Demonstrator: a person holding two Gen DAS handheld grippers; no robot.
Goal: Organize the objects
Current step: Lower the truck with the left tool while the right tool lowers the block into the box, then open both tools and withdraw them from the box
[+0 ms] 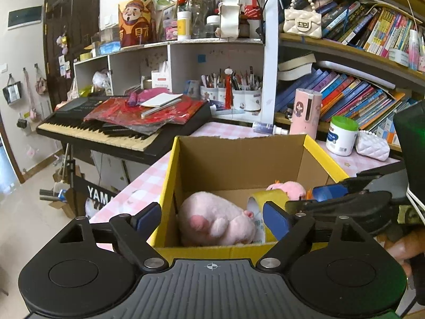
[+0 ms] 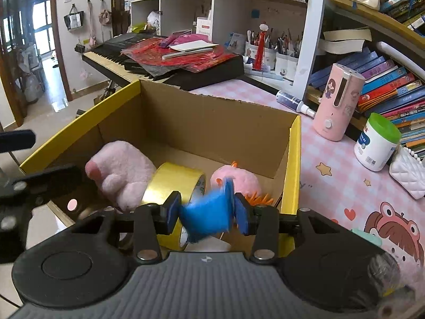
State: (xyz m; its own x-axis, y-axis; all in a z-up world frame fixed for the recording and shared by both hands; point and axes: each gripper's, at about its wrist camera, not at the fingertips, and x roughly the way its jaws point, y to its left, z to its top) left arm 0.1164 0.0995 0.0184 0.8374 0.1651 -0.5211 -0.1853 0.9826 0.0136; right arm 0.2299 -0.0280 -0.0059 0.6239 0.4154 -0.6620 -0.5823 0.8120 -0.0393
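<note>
A yellow-rimmed cardboard box stands on the pink checked table. Inside lie a pink plush pig, a roll of yellow tape and a smaller pink plush with orange legs. My left gripper is open and empty, straddling the box's near left corner. My right gripper is over the box's near edge, its jaws on either side of a blurred blue soft object. It also shows in the left wrist view at the box's right edge.
On the table right of the box stand a pink humidifier, a green-lidded white jar, a white quilted purse and a small spray bottle. A keyboard with red papers sits behind left. Bookshelves fill the right.
</note>
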